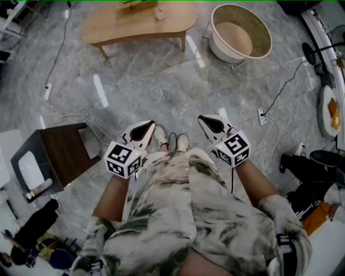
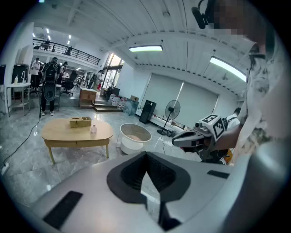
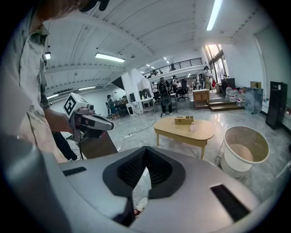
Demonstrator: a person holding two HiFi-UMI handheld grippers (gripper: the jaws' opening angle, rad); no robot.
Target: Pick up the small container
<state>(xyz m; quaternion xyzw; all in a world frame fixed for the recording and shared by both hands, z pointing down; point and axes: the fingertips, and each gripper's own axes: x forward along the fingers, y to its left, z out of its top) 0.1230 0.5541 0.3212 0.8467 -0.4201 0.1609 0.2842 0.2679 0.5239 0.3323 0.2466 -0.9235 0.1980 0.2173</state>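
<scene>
The person stands on the grey marble floor [image 1: 161, 86] with a gripper in each hand at waist height, both pointing forward. The left gripper [image 1: 146, 125] has its jaws pressed together with nothing between them, and the right gripper [image 1: 204, 119] is the same, jaws together and empty. The two are near each other, side by side but apart, above the person's shoes [image 1: 171, 141].

The small container [image 1: 160, 12], a little pale bottle, stands upright on the low wooden table [image 1: 124, 27] across the floor, well apart from both grippers. From the right gripper view it [image 3: 193, 127] sits just beside a small wooden box [image 3: 184, 119] on the tabletop. A big white round tub [image 1: 226, 51] stands on the floor to the right of the table. A dark side table [image 1: 67, 151] sits to the person's left, and cables [image 1: 285, 86] trail over the floor.
</scene>
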